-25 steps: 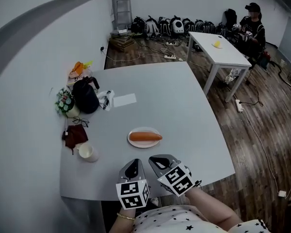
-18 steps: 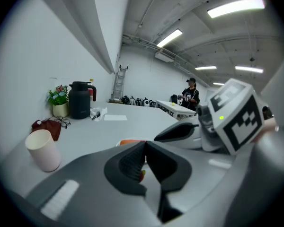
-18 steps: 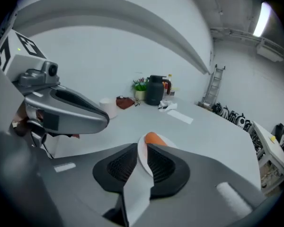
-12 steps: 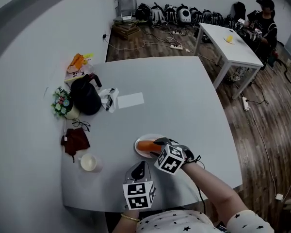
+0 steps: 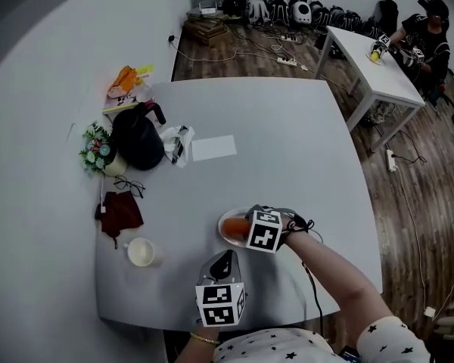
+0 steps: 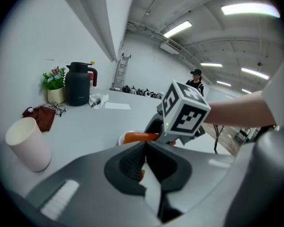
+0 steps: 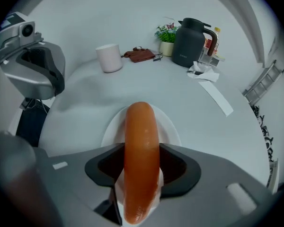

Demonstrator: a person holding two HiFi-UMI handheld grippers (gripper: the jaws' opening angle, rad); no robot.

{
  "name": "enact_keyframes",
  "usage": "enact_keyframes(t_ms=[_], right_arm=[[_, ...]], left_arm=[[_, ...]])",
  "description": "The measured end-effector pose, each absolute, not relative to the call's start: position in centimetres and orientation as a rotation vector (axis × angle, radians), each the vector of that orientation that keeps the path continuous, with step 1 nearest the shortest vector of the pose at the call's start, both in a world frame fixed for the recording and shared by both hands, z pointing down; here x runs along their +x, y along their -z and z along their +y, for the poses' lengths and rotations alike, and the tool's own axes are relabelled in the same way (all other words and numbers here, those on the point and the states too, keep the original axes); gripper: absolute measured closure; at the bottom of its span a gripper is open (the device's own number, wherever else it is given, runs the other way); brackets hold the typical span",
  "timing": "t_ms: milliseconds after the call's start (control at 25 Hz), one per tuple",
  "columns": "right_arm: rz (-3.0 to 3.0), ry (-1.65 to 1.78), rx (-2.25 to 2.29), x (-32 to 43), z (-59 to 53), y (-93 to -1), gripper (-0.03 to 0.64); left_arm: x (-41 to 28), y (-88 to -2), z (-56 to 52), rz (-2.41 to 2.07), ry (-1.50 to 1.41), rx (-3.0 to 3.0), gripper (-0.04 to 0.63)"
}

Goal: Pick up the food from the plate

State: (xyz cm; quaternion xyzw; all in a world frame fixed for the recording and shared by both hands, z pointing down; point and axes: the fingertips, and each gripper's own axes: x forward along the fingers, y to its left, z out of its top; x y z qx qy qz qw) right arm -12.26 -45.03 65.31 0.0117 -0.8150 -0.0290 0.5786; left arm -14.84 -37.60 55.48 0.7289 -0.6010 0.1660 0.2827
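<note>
An orange sausage lies on a small white plate near the front of the grey table. My right gripper is down at the plate, jaws on either side of the sausage and opening; the pads do not press it. The plate's rim shows beyond the jaws. My left gripper hovers near the table's front edge, just behind the plate, jaws shut and empty. From the left gripper view, the sausage sticks out beside the right gripper.
A white cup stands left of the plate. Farther left are a red cloth, glasses, a black jug, flowers and a paper slip. A person sits at a white table at the back right.
My right gripper moved forward from the table's front edge to the plate and now has its jaws around the sausage. The left gripper stayed near the front edge.
</note>
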Motion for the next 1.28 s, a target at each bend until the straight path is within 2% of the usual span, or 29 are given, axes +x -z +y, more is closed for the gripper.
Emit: enact_keyframes(t_ms=[520,960,1280], right_arm=[[-2.037,0.058,0.222,-12.4,-43.3,-62.2,0.408],[-2.473,-0.446,0.798,-9.7,-37.5,-53.2,0.408],[-2.542,-0.512,0.944,-7.7,-33.9,-51.4,0.408]], left_arm=[[-14.7,-54.4,-36.7,-1.64,-0.439,1.954,0.588],[-14.5,-52.0,-34.6,-1.689,-0.384,1.997,0.588],[-13.8,-51.1,-33.4,-1.695,-0.386,2.029,0.588]])
